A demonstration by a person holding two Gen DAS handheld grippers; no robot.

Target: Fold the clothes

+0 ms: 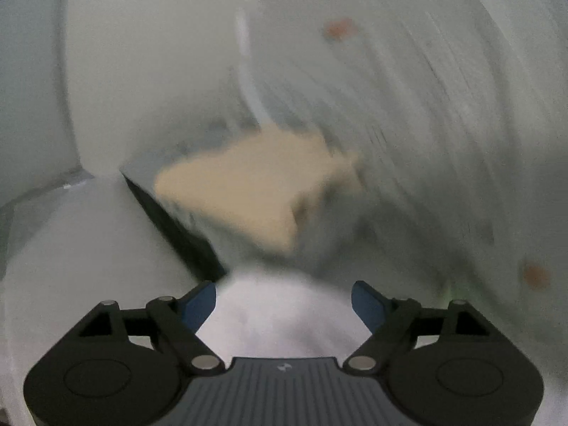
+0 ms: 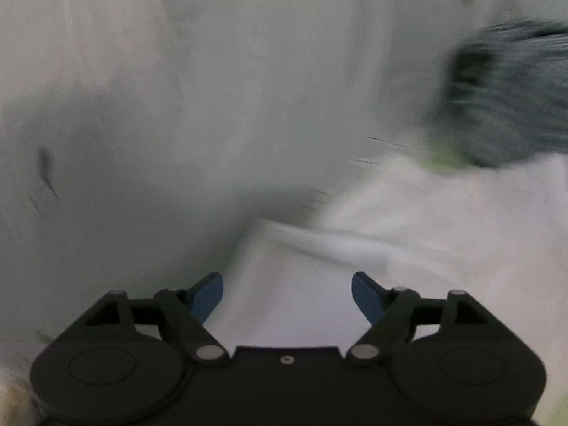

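Both views are heavily blurred by motion. A white garment (image 1: 284, 305) bulges up between the blue pads of my left gripper (image 1: 284, 301), whose fingers stand wide apart and open. Beyond it lies a folded tan cloth (image 1: 248, 191). In the right wrist view the same kind of white garment (image 2: 408, 234) spreads from the lower middle to the right. My right gripper (image 2: 287, 294) hovers over its left edge, open with nothing pinched between the pads.
The surface is a pale sheet (image 1: 408, 88) printed with small orange flowers (image 1: 339, 28). A dark grey-blue knitted item (image 2: 507, 96) lies at the right. A dark edge (image 1: 170, 227) runs left of the tan cloth.
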